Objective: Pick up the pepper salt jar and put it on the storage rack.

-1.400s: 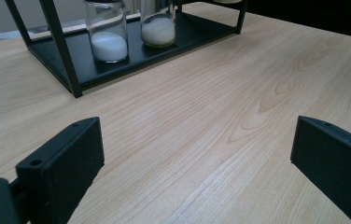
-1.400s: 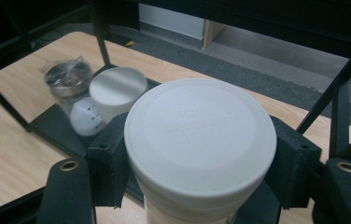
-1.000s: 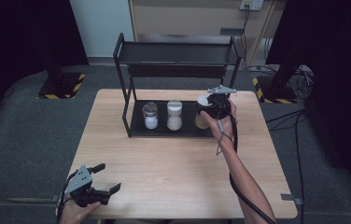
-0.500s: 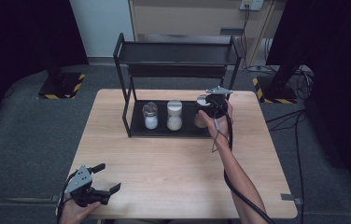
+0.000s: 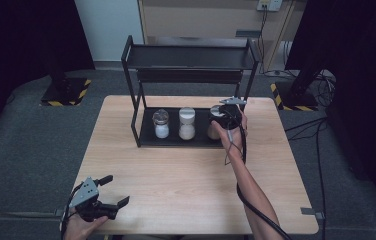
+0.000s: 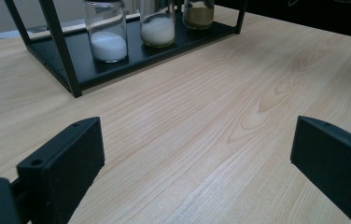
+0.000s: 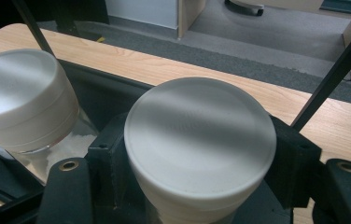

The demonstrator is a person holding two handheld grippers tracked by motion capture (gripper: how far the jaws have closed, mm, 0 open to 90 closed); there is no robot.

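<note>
The right claw is clamped on the last jar in the rack, not lifted yet; the left claw waits apart.

three jars, one black rack, one table, two grippers
</note>
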